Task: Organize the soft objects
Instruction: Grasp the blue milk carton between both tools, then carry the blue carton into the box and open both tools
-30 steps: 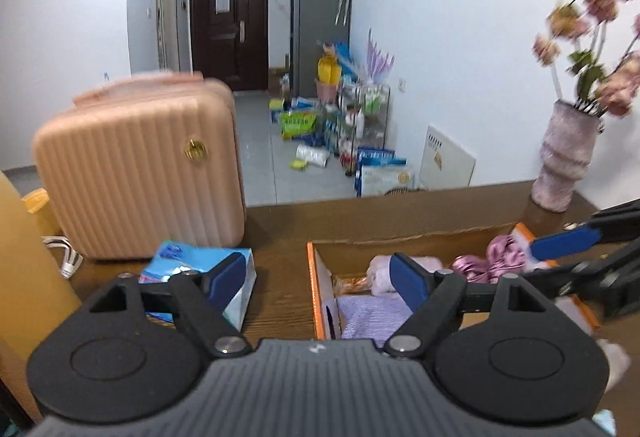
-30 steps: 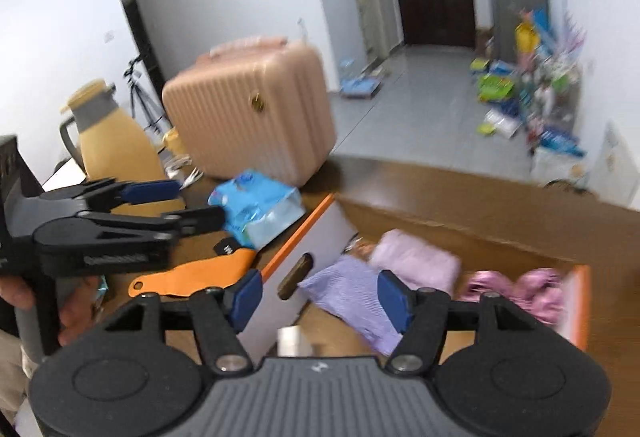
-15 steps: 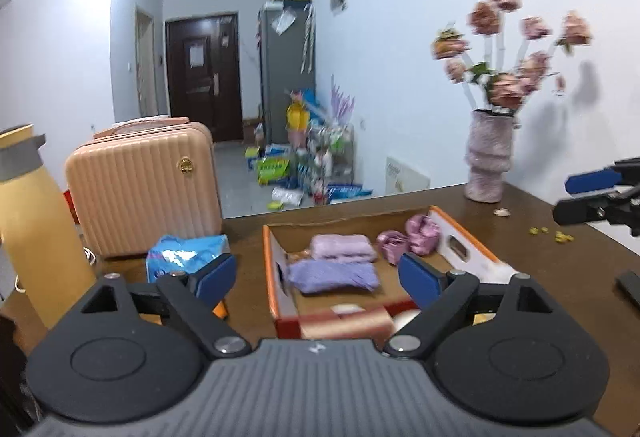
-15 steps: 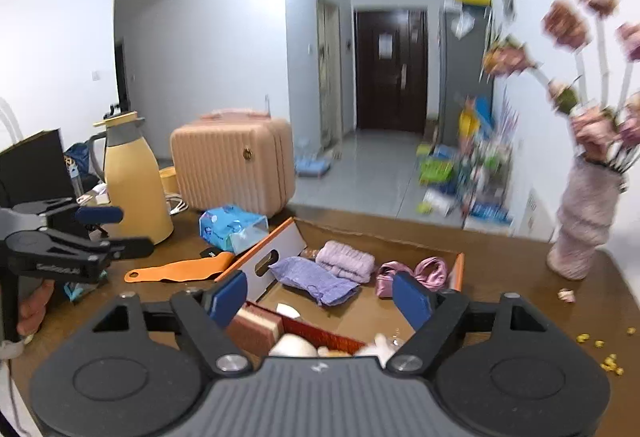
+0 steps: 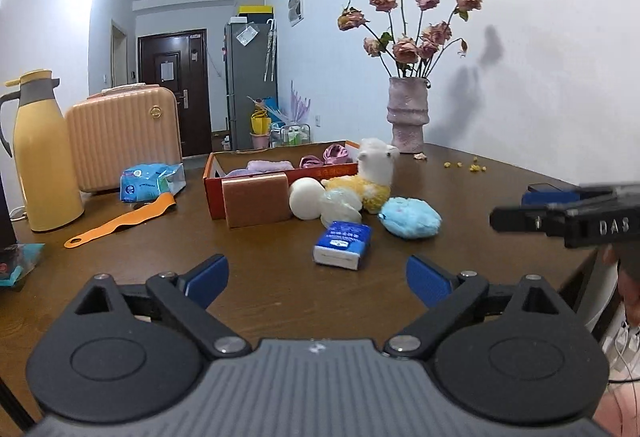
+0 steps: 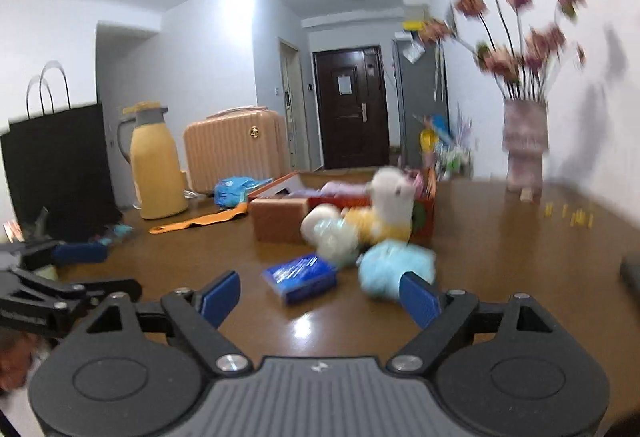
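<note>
An orange cardboard box point(image 5: 280, 173) on the brown table holds folded purple cloths point(image 5: 268, 166) and pink fabric point(image 5: 334, 154). In front of it lie a brown block point(image 5: 258, 205), a white ball point(image 5: 306, 197), a pale bagged item point(image 5: 340, 206), a white and yellow alpaca toy point(image 5: 374, 173), a blue fluffy pad point(image 5: 410, 217) and a blue tissue pack point(image 5: 342, 245). My left gripper point(image 5: 318, 279) is open and empty, short of the tissue pack. My right gripper point(image 6: 320, 295) is open and empty, just short of the tissue pack point(image 6: 300, 277) and the blue pad point(image 6: 394, 267).
A yellow thermos point(image 5: 40, 153), a pink suitcase point(image 5: 124, 141), a blue wipes pack point(image 5: 152, 183) and an orange shoehorn point(image 5: 120, 221) stand at the left. A vase of dried roses point(image 5: 408, 117) is at the back right. A black bag point(image 6: 56, 165) is at the far left.
Both grippers have pulled back from over the box to low over the near table. The loose soft items in front of the box have come into view. Both stay open.
</note>
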Tool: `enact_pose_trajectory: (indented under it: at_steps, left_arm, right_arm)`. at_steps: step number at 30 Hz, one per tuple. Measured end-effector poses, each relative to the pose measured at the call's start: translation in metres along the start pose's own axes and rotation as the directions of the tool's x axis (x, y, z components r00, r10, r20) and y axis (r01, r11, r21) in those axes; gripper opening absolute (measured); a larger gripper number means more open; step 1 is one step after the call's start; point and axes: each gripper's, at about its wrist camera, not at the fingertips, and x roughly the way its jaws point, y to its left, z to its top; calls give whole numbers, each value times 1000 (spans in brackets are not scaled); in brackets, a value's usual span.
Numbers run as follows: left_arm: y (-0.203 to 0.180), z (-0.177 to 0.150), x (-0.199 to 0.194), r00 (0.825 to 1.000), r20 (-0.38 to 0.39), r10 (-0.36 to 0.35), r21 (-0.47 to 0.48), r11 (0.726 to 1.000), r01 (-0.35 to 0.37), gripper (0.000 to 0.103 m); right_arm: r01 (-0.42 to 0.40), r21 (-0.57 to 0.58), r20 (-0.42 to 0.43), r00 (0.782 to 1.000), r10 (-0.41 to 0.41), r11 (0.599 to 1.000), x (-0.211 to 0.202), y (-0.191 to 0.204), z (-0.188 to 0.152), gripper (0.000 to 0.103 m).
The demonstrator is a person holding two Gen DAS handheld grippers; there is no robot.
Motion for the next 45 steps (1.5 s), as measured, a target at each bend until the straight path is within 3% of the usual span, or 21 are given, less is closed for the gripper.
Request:
enact_pose_trajectory:
  at_steps: [2, 5, 7, 13, 15, 17, 20, 23, 27, 28, 30, 31, 33, 34, 37, 38, 41, 45]
  left_arm:
    - [1, 3, 2, 1000, -1, -13, -8, 1000, 13, 98]
    - [1, 4, 11, 1000, -1, 9, -22, 1000, -9, 98]
    - [2, -1, 21, 1000, -16, -15, -43, 999, 14, 98]
    - [4, -9, 74, 992, -121, -32, -89, 996, 21, 95]
    - [8, -5, 89, 991, -123, -45, -133, 991, 28, 88]
    - [11, -1, 105, 988, -143, -58, -193, 981, 30, 68]
    - [18, 4, 136, 970, -210, -119, -293, 955, 54, 51]
    - [24, 6, 161, 955, -240, -176, -361, 929, 80, 50]
    - [29, 9, 183, 952, -243, -188, -356, 930, 93, 48]
    - [32, 9, 189, 947, -259, -191, -368, 926, 86, 40]
    - [45, 7, 198, 937, -271, -219, -408, 908, 94, 35]
    - [53, 7, 199, 937, -271, -221, -431, 898, 87, 30]
    - [67, 8, 196, 947, -262, -188, -454, 890, 51, 28]
    - [75, 10, 191, 951, -235, -198, -471, 879, 67, 28]
    - [92, 13, 188, 931, -181, -316, -556, 814, 168, 30]
    - [93, 15, 190, 928, -180, -326, -559, 811, 176, 30]
    - [90, 16, 202, 929, -217, -299, -523, 839, 148, 30]
    - [95, 11, 212, 924, -245, -294, -545, 830, 119, 31]
  right_arm:
    - [-6, -11, -29, 1000, 5, 1000, 1, 0, -6, 87]
    - [64, -16, -17, 998, -65, 998, 4, -1, -4, 86]
    - [46, 4, -6, 999, -46, 999, 7, -6, -7, 86]
    - [47, 55, -74, 996, -43, 997, 46, -20, -19, 72]
    - [26, 67, -86, 996, -20, 997, 59, -24, -18, 67]
    - [3, 62, -99, 995, 4, 998, 77, -26, -10, 64]
    - [-25, 48, -117, 993, 30, 999, 108, -30, 4, 55]
    - [-73, 63, -140, 987, 82, 995, 148, -36, 19, 52]
    - [-120, 88, -213, 968, 136, 989, 204, -44, 31, 44]
    - [-128, 98, -234, 961, 148, 987, 215, -46, 33, 42]
    - [-147, 131, -280, 943, 179, 980, 232, -47, 33, 27]
    - [-157, 139, -297, 935, 192, 978, 234, -46, 32, 25]
    - [-178, 146, -318, 923, 216, 973, 226, -40, 31, 24]
    - [-206, 155, -321, 914, 246, 966, 219, -36, 31, 23]
    - [-220, 187, -283, 921, 267, 958, 202, -33, 31, 24]
    - [-206, 197, -267, 929, 255, 958, 201, -32, 32, 24]
    - [-168, 230, -267, 936, 228, 959, 211, -33, 30, 24]
    - [-139, 269, -274, 938, 214, 953, 219, -29, 24, 29]
